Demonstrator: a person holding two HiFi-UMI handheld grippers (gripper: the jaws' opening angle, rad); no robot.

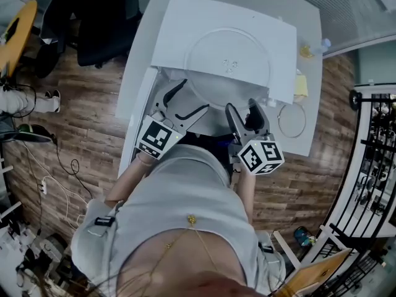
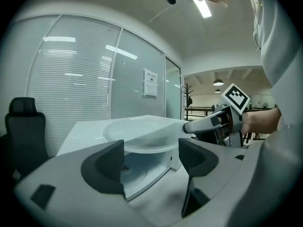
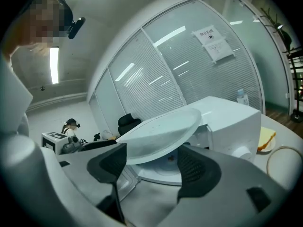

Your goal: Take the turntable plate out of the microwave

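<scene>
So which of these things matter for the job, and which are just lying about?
For the job: turntable plate, microwave, left gripper and right gripper, both open.
Lying about: ring, yellow item, bottle, office chair.

Turntable plate [image 1: 227,59] atop microwave [image 1: 179,23]; left hand-held gripper [image 1: 195,95], right hand-held gripper [image 1: 241,105] beside it, jaws apart.

Wood-plank floor [image 1: 80,116] w/ loose cables [image 1: 62,172] at left. White table [image 1: 139,54]; black office chair [image 1: 102,23] just beside it. Glass partition w/ blinds [image 2: 85,70], paper notice [image 2: 150,82] stuck on. Ceiling strip light [image 2: 204,7] lit. Black metal rack [image 1: 371,159] at right.
</scene>
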